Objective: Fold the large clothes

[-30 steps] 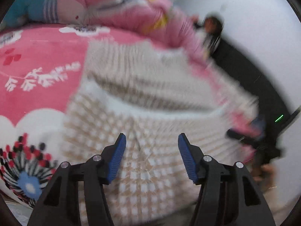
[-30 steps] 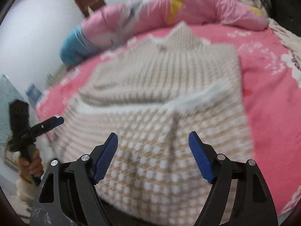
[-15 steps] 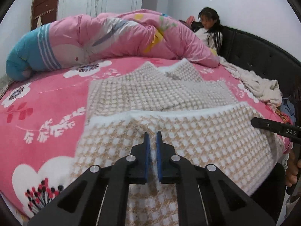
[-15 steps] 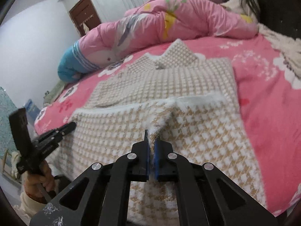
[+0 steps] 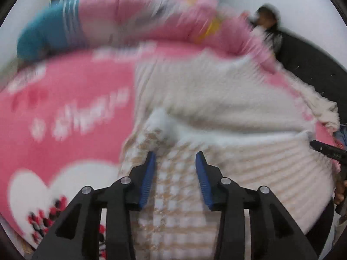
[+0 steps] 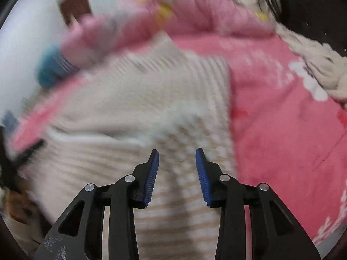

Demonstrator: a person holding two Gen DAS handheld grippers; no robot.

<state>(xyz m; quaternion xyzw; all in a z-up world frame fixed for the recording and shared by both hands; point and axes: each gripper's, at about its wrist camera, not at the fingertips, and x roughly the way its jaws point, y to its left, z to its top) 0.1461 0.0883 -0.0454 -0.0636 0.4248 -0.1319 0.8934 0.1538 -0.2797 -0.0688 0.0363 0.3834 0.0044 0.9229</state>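
A large beige-and-white checked knit garment (image 5: 212,99) lies spread on a pink bed, its near part folded back over the rest with a fluffy white edge (image 5: 171,125) across the middle. My left gripper (image 5: 175,158) hovers over the folded part near its left side, jaws opening, the cloth below them and not pinched. The right wrist view shows the same garment (image 6: 151,99) and its fold edge (image 6: 186,114). My right gripper (image 6: 177,155) is over the right side of the fold, jaws opening with nothing pinched. Both views are motion-blurred.
A pink floral bedsheet (image 5: 65,112) surrounds the garment. A rolled pink and blue quilt (image 5: 121,21) lies along the far side. A person (image 5: 269,21) sits at the dark headboard, with a cream blanket (image 6: 314,65) beside them. The other gripper's tip (image 5: 327,149) shows at right.
Half a second ago both grippers were shut on a pinch of the garment's folded edge; now both have let go and spread their jaws, and the views have tilted downward.
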